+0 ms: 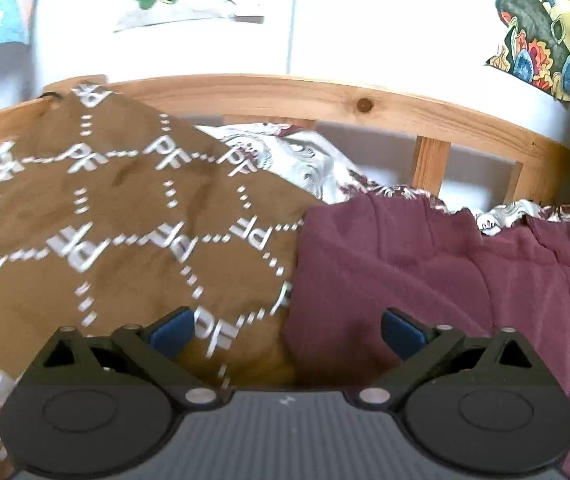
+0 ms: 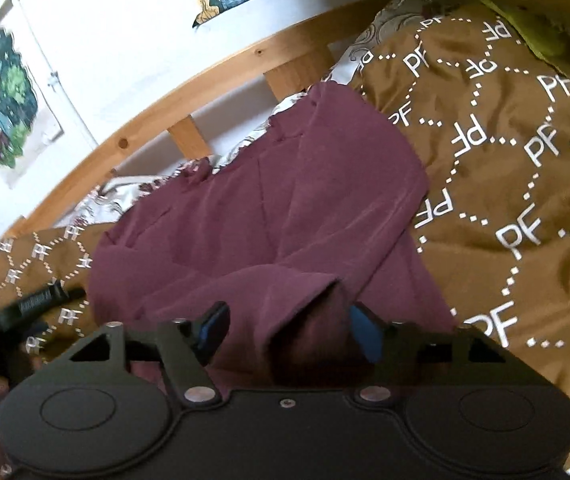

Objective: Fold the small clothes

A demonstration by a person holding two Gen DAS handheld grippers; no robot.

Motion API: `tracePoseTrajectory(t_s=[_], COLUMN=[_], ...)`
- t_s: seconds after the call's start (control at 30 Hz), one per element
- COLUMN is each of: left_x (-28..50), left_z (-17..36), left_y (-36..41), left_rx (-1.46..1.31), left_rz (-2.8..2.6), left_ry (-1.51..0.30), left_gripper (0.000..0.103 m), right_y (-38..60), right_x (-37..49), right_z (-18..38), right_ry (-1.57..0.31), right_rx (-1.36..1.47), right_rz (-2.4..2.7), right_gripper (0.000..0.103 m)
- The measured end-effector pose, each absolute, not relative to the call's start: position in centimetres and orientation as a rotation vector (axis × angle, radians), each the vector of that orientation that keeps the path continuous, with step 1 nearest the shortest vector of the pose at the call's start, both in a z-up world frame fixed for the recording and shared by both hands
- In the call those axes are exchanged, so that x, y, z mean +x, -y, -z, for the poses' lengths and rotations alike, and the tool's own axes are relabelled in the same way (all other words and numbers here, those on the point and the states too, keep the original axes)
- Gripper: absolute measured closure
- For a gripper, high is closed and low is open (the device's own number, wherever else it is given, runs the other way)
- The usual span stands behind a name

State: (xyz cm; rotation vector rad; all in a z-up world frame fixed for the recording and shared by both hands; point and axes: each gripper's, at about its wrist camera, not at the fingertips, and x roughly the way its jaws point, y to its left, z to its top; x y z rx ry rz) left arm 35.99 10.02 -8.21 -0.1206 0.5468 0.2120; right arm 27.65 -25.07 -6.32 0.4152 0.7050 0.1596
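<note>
Maroon garment (image 2: 269,216) lies rumpled on a brown blanket (image 2: 525,168) printed with letters. The left gripper (image 1: 287,330) gapes wide over both, empty. A folded edge sits between the right gripper's (image 2: 285,332) jaws; whether they pinch it, I cannot tell.

Garment (image 1: 425,264) on blanket (image 1: 105,220), headboard (image 1: 285,92) behind, w/ wall posters (image 1: 537,24) above.

Maroon garment (image 1: 425,264) on brown blanket (image 1: 117,208) with white dotted "PF" lattice

A white wall (image 1: 365,20) carries colourful cartoon posters (image 1: 537,28), brightly lit. Below it runs a pale wooden bed rail (image 1: 269,92) with upright slats. The bed is covered by a brown blanket (image 1: 97,208) printed with white letters.
</note>
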Motion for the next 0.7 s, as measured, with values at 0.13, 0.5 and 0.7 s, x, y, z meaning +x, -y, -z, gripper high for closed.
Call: tracePoseTrajectory(t_s=[0.13, 0.5, 0.7], left_x=[38.3, 37.9, 38.1], left_z=[9.8, 8.9, 9.2], left_y=[-11.6, -13.7, -14.3], left_rx=[-0.203, -0.391, -0.402], left_rz=[-0.124, -0.086, -0.102], left_ry=[-0.611, -0.630, -0.665], left_gripper=[0.022, 0.095, 0.087], right_y=[24.9, 22.9, 23.1], right_x=[28.0, 27.5, 27.3], right_z=[6.7, 6.4, 6.1], right_ry=[-0.711, -0.678, -0.695], right_rx=[0.377, 0.259, 0.279], right_rz=[-0.168, -0.230, -0.248], right_gripper=[0.068, 0.095, 0.097])
